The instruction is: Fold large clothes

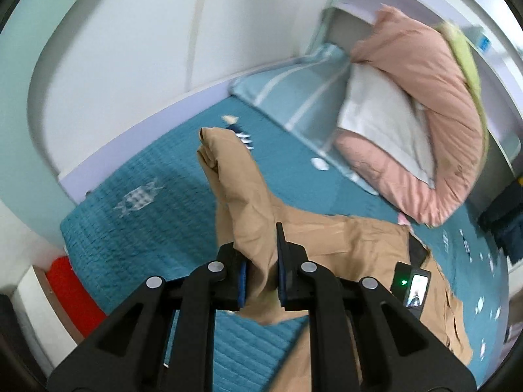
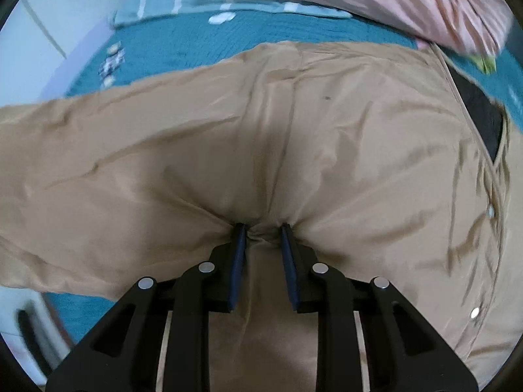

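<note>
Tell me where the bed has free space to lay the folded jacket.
Free: the teal bedspread between the wall and the tan jacket. Crowded: the far right, where the pink duvet and the striped pillow lie.

A plain tan, smooth-woven jacket (image 2: 327,150) is showing silver snap buttons (image 2: 490,210) and a black lining patch (image 2: 483,117). The quilted teal bedspread (image 1: 157,202) is carrying small white-and-navy checked motifs (image 1: 137,197). A pale blue pillow (image 1: 294,91) is bearing white stripes. The puffy pink duvet (image 1: 434,104) is wrapping a white panel (image 1: 382,121).
</note>
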Demonstrator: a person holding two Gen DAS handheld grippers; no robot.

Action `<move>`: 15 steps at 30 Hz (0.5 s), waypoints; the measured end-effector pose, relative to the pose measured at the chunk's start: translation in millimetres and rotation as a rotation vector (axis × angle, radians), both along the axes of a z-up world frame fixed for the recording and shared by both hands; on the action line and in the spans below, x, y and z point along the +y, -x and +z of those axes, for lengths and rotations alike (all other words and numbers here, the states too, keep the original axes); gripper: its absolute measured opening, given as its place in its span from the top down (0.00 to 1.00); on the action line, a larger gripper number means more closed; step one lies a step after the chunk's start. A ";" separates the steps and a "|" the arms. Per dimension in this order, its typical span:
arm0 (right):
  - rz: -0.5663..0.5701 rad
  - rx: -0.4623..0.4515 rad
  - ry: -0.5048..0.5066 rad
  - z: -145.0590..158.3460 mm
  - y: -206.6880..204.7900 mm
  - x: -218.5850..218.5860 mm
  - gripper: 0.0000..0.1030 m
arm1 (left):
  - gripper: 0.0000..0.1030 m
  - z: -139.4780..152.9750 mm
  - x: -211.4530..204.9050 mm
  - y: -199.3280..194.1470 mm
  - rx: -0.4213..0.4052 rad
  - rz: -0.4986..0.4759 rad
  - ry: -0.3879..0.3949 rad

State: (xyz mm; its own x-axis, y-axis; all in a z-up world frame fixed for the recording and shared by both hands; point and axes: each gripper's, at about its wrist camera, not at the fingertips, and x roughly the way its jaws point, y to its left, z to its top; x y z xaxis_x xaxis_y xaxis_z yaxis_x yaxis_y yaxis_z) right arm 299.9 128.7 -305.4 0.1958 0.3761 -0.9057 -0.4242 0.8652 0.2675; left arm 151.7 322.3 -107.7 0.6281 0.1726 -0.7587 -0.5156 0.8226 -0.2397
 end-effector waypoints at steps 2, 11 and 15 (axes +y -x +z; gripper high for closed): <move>-0.043 -0.002 -0.051 12.9 0.8 -26.3 0.80 | 0.87 8.5 -30.5 -14.1 0.016 -0.023 -0.049; -0.204 -0.154 -0.132 84.8 -9.9 -180.3 0.79 | 0.86 4.8 -173.3 -74.0 0.066 -0.229 -0.137; -0.283 -0.209 -0.105 97.3 -2.3 -259.1 0.77 | 0.86 -15.7 -235.0 -100.7 0.088 -0.342 -0.117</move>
State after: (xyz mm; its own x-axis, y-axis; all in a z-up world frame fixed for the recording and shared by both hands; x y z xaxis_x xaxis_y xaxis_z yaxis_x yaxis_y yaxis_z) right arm 302.2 -130.4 -208.1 0.4822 0.3692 -0.7945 -0.2265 0.9286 0.2941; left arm 252.4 87.2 -123.4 0.5978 0.0524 -0.7999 -0.2201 0.9703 -0.1009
